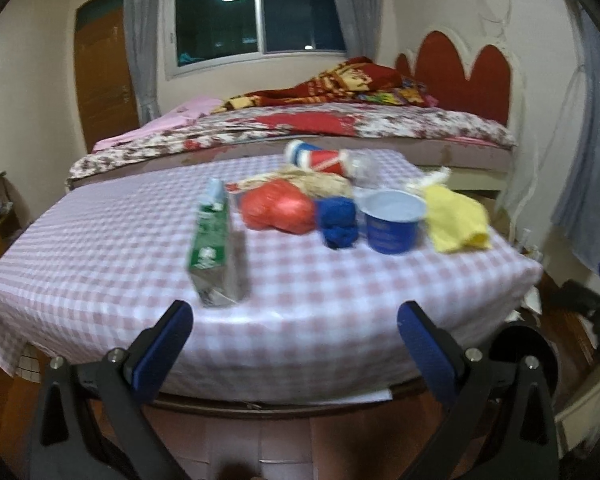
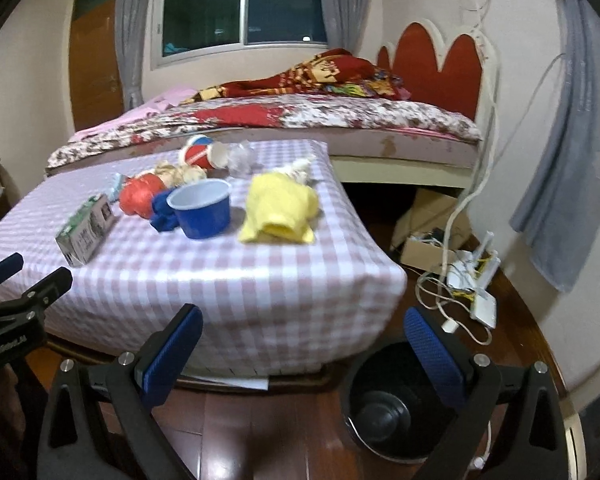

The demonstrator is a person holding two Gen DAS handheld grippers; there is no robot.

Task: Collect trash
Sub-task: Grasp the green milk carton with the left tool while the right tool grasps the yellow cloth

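Both wrist cams sit low off the checkered table's point(image 1: 100, 240) near edge, facing the bed point(image 2: 340, 120). Right cam is further right, catching the black bin point(image 2: 388, 400). Both share tabletop clutter.

A floral-covered bed point(image 2: 300, 120) with a red scalloped headboard point(image 2: 432, 64) stands under a dark curtained window point(image 2: 240, 8), by a brown wooden door point(image 1: 104, 76).

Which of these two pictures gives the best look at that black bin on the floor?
The right wrist view. There the black bin stands on the wooden floor beside the table, its round opening and dark inside visible between the open right gripper's fingers. The left wrist view catches only a dark curved sliver of the black bin at the right.
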